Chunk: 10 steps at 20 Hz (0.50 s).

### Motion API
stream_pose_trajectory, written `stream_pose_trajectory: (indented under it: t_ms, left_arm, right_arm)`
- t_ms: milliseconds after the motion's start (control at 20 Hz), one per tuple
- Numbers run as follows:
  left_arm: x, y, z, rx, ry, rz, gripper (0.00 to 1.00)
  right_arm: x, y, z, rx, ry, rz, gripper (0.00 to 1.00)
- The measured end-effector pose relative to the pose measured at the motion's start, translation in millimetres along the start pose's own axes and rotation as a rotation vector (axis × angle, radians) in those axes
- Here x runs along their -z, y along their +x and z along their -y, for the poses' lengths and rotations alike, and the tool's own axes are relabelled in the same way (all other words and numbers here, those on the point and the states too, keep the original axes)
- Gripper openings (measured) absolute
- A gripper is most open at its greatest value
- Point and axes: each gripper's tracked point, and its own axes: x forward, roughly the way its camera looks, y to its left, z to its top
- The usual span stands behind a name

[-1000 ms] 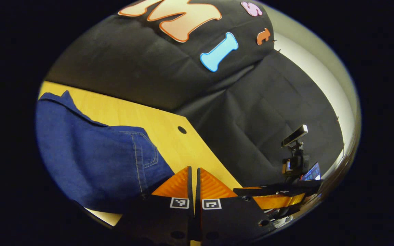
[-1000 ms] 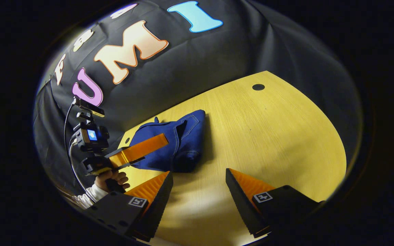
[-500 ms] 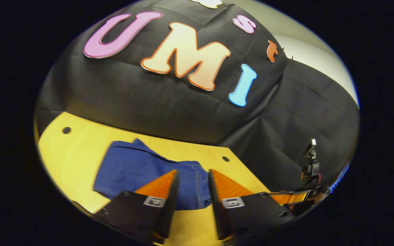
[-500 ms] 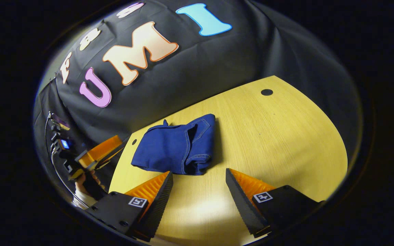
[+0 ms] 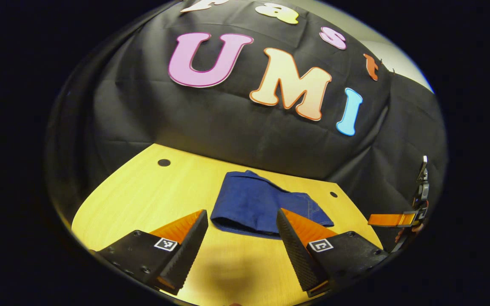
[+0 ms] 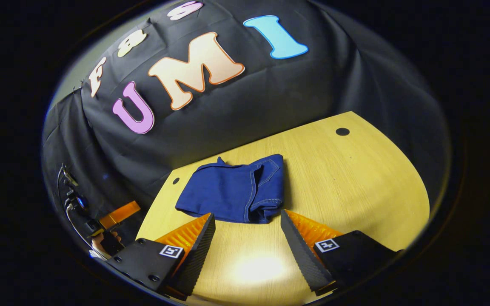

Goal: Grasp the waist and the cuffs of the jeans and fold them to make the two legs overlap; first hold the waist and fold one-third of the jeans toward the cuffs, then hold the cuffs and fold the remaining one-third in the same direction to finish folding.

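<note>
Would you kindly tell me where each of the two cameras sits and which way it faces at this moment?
Left gripper view: rides on the left claw, looking forward over the wooden table at the folded jeans; its own two fingers stand apart, and the right claw shows far right.
Right gripper view: rides on the right claw, facing the jeans across the table; its fingers stand apart, and a hand shows far left.
Shared: jeans, table.
</note>
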Motion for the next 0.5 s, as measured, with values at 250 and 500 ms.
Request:
stream_pose_trajectory:
  t_ms: [250, 500]
  left_arm:
    - [19, -10, -17, -0.020, -0.026, -0.043, 0.95]
    - [25, -12, -16, -0.002, -0.003, -0.060, 0.95]
  right_arm:
    - [11, -15, 1, 0.046, -0.048, 0.005, 0.97]
    - [17, -24, -9, 0.049, -0.042, 0.015, 0.97]
